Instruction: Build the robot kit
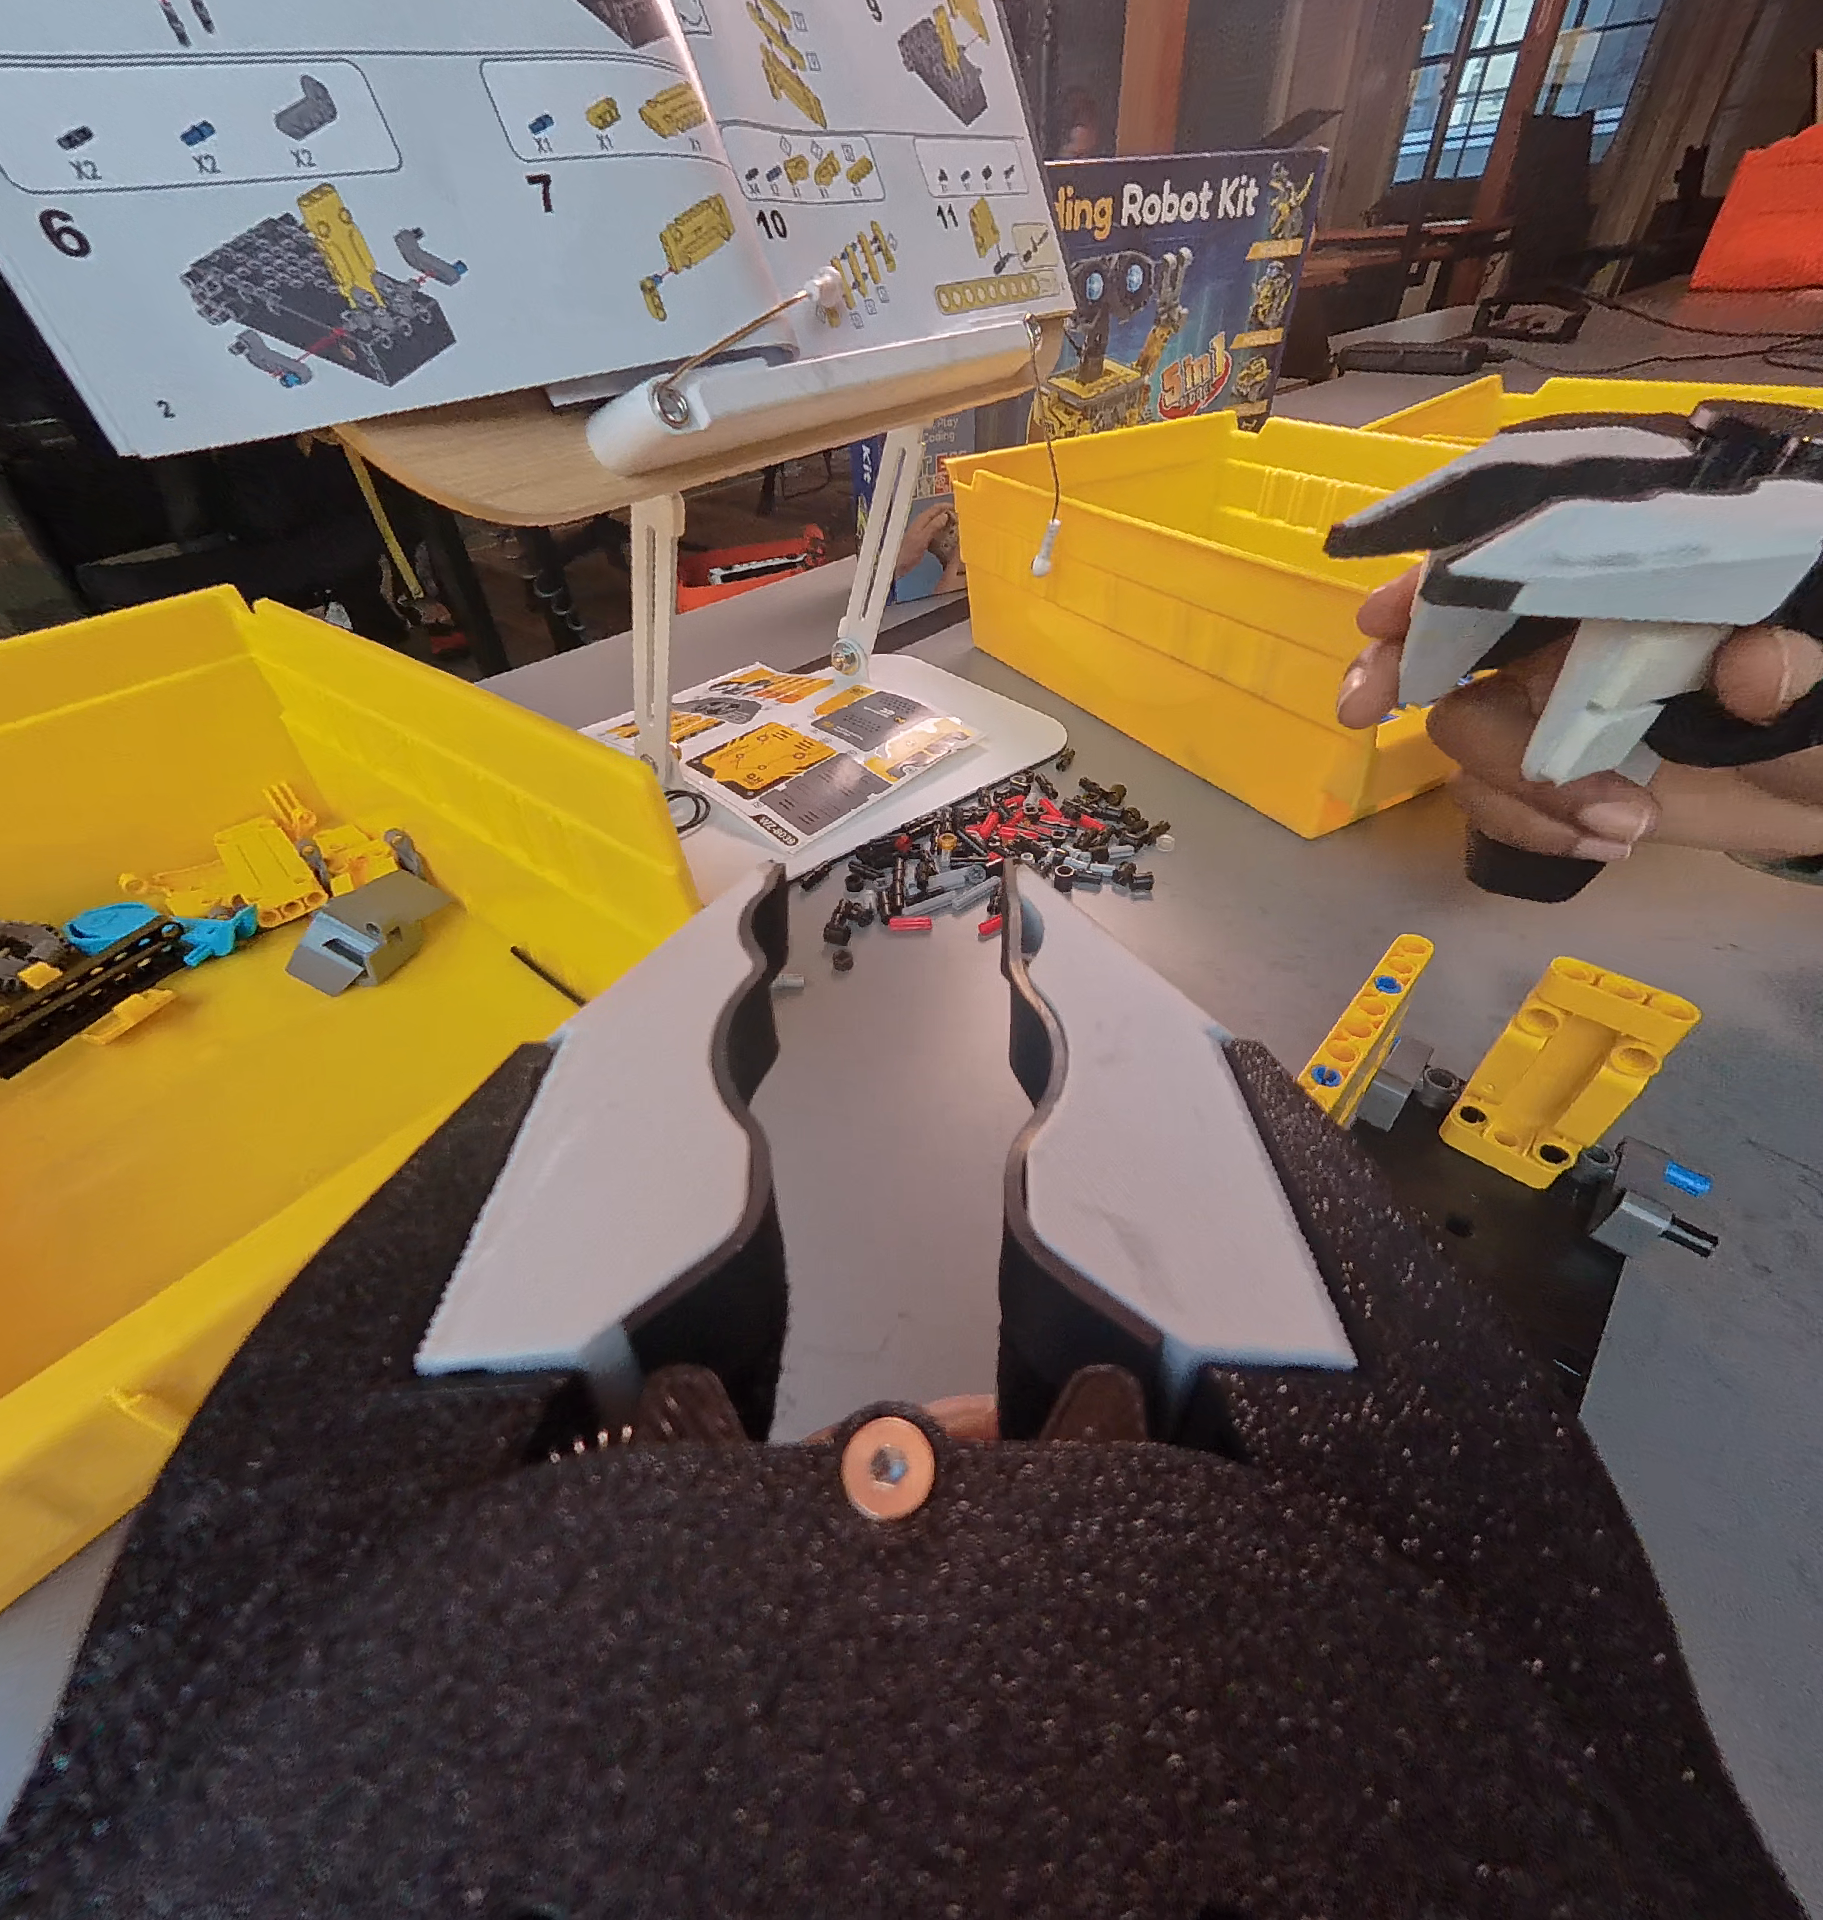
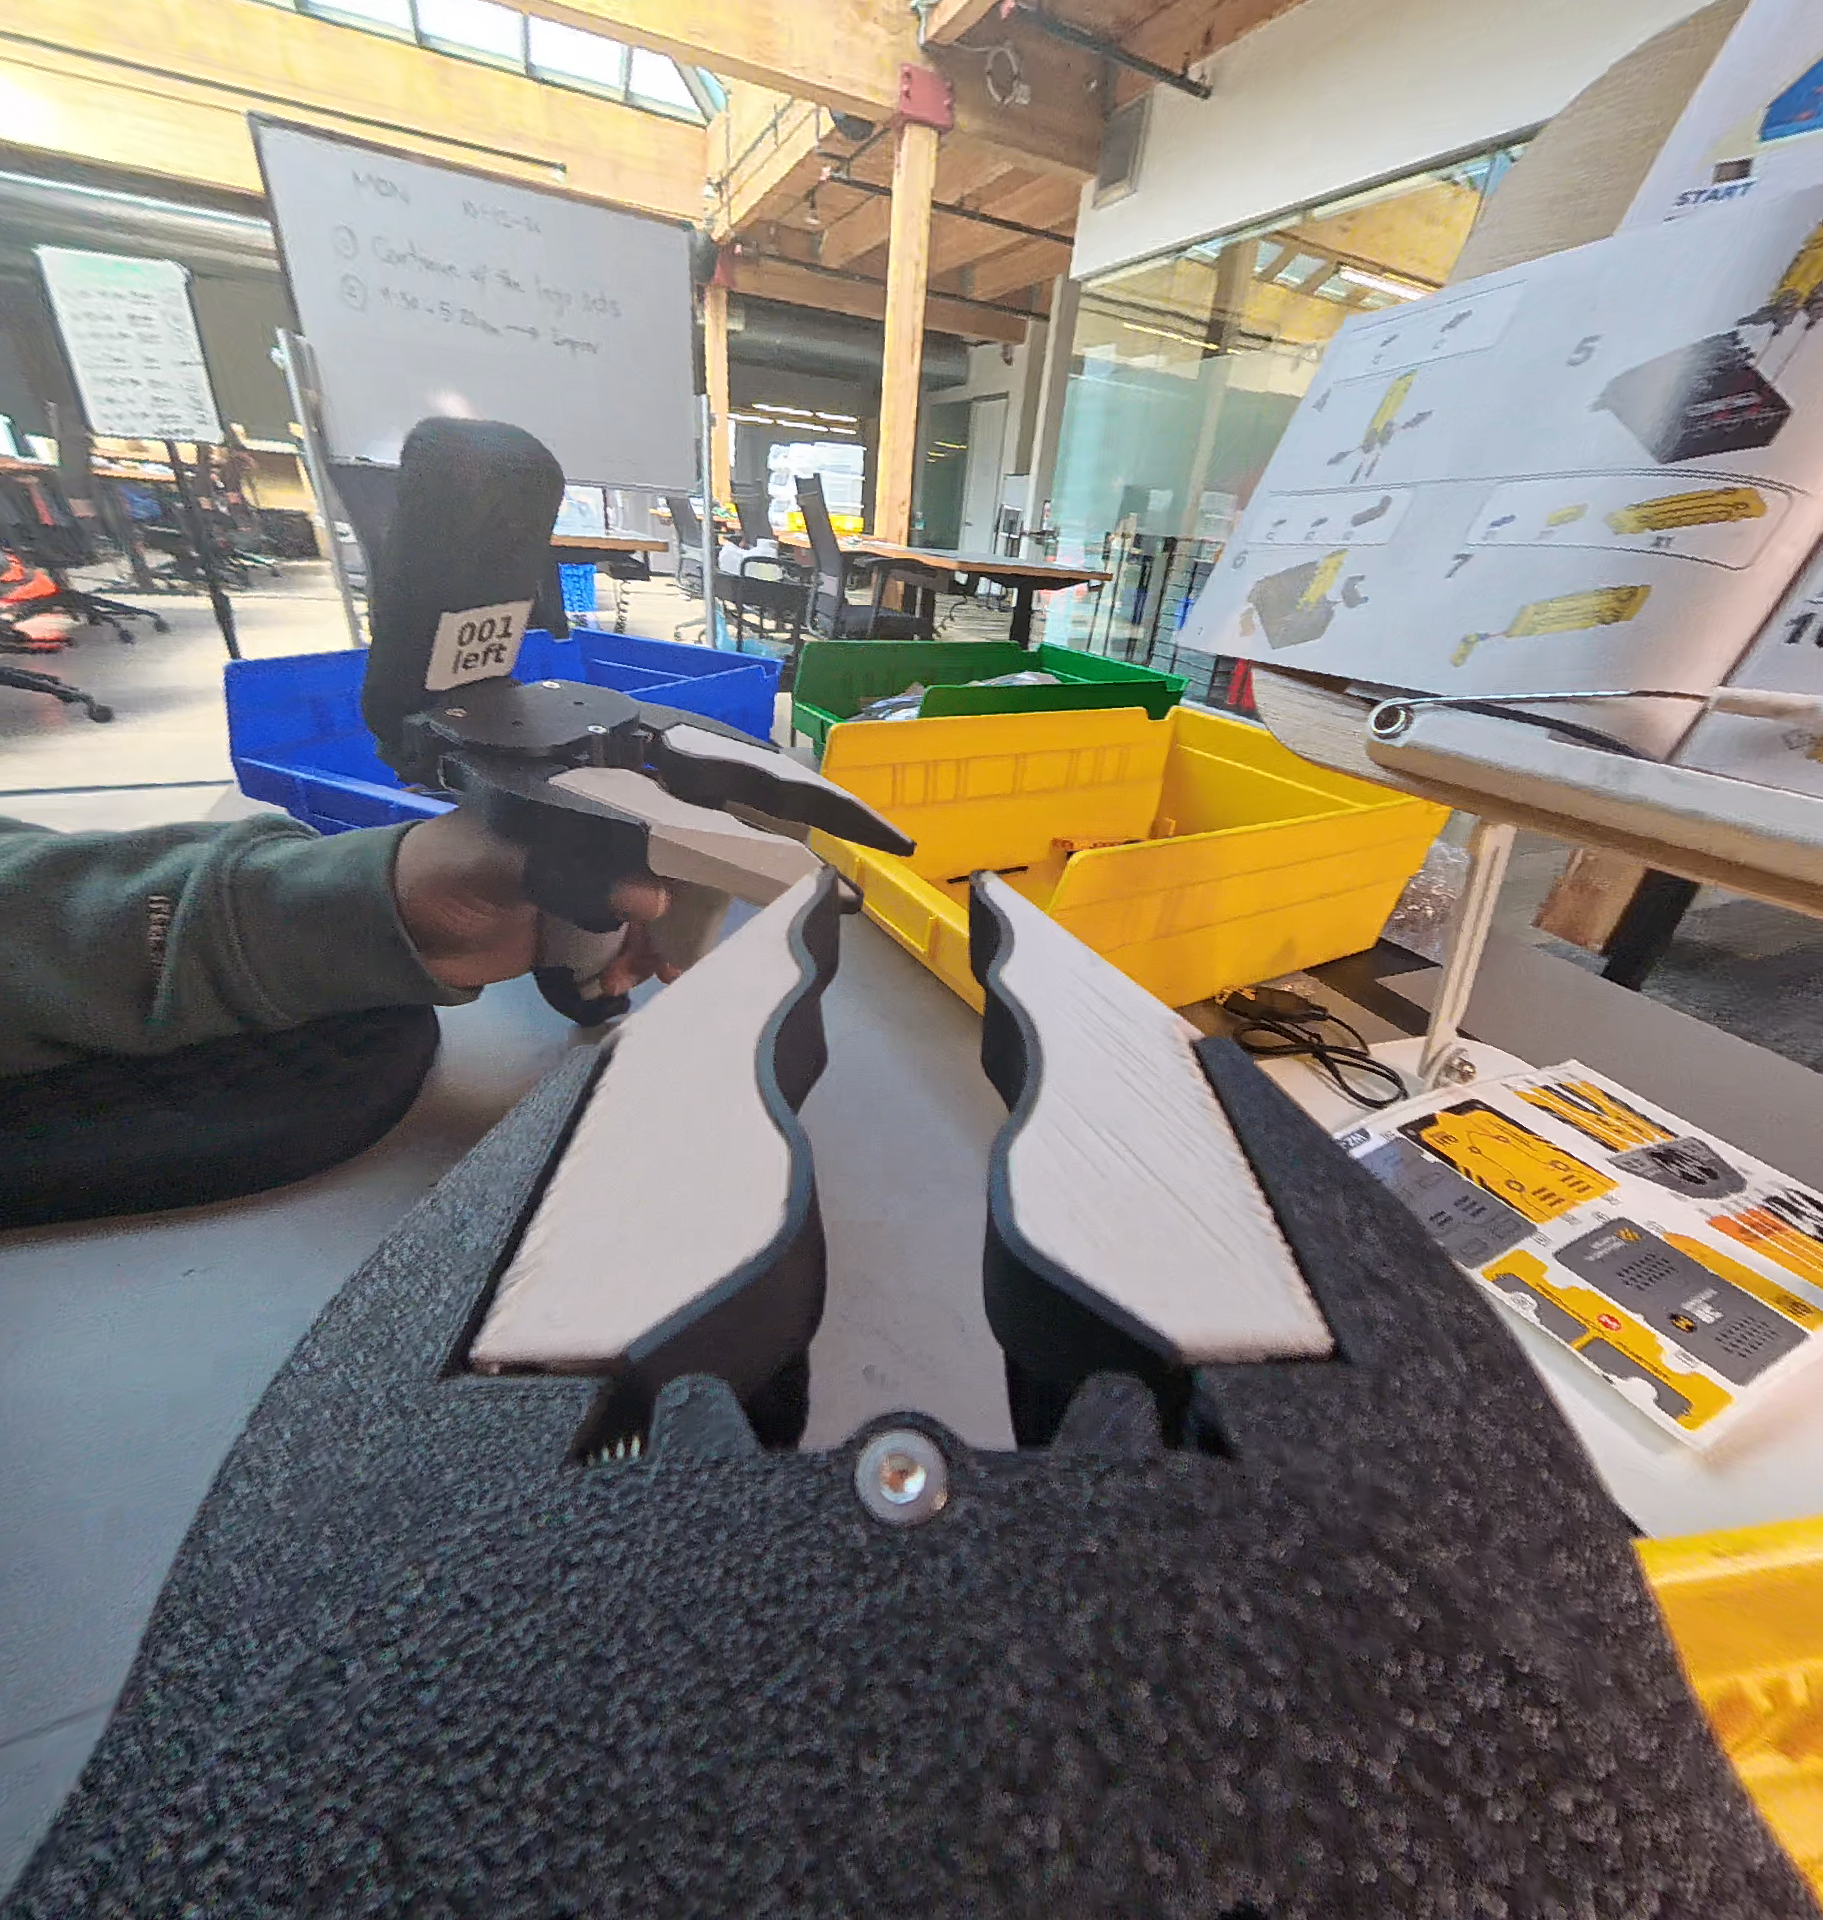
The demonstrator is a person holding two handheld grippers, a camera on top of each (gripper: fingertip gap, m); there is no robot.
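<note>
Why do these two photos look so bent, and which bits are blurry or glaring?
Left wrist view: wide lens curves the instruction booklet; the other claw is motion-blurred. Right wrist view: skylight blows out top left; booklet soft, beams bowed.

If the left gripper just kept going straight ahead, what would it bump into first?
Probably the pile of small black and red pins on the grey table, right beyond the open left gripper. Depth is hard to judge; it may pass above them.

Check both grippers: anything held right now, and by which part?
Nothing held. The left gripper is open and empty above the pile of small connector pieces; the right gripper is open and empty near the yellow bin.
</note>
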